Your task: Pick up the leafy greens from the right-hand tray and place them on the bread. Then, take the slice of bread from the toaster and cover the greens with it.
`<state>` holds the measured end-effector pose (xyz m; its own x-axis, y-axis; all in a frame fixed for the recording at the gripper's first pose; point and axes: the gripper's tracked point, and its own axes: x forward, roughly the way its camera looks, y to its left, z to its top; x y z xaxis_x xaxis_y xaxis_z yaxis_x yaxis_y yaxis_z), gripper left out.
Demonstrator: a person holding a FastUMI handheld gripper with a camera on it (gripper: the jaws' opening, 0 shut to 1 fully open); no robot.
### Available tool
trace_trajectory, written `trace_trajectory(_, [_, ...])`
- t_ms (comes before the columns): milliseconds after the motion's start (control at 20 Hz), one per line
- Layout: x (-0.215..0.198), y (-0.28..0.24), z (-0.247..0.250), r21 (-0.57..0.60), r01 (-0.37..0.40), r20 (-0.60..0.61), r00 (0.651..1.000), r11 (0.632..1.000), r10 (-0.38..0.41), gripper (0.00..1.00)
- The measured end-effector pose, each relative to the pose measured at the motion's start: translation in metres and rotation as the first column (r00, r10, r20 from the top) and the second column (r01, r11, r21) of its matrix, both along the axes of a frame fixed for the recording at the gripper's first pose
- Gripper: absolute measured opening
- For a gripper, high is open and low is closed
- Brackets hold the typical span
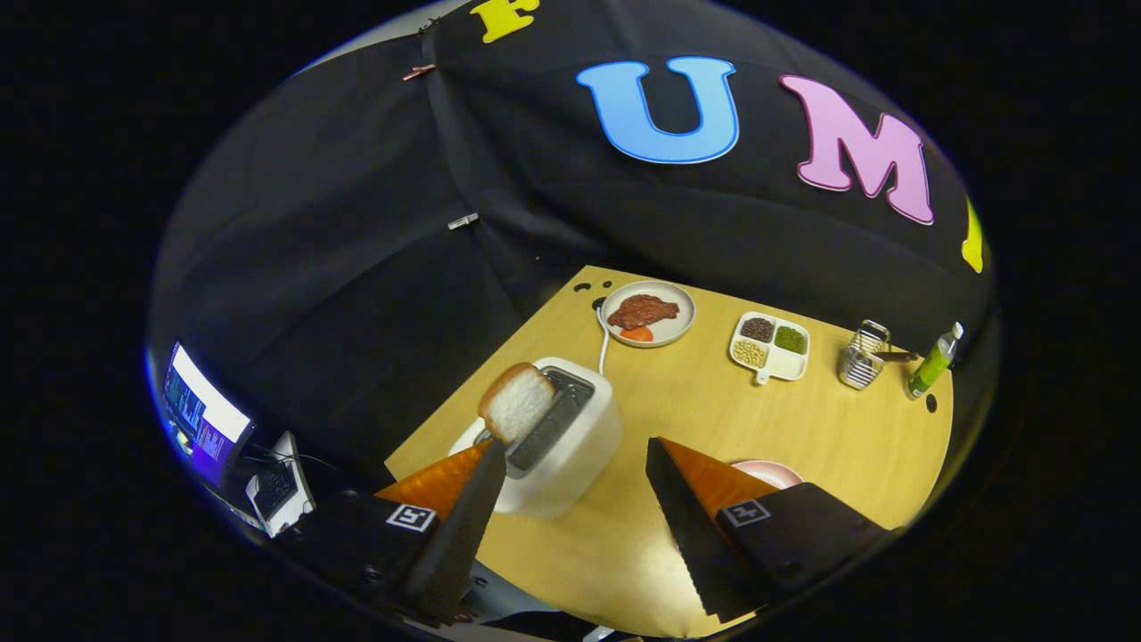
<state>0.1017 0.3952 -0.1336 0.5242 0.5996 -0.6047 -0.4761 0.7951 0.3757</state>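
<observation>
A white toaster stands on the wooden table, just ahead of my fingers. A slice of bread sticks up from its slot, leaning a little. My gripper is open, its fingers spread wide above the toaster's near end. The left fingertip sits right by the slice's lower edge; I cannot tell if it touches. Behind the right finger peeks the rim of a pink plate; what lies on it is hidden.
Beyond the toaster sits a round plate with a brown meat piece and an orange slice. To its right are a divided white tray of beans, a wire holder and a green bottle. A monitor glows off the table's left.
</observation>
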Motion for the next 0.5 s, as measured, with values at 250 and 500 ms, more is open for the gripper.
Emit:
trace_trajectory(250, [0.018,0.082,-0.012,-0.002,0.017,-0.006,1.000,1.000,-0.017,0.99])
trace_trajectory(500, [0.037,0.120,-0.058,-0.105,0.076,-0.049,0.996,0.992,-0.081,0.99])
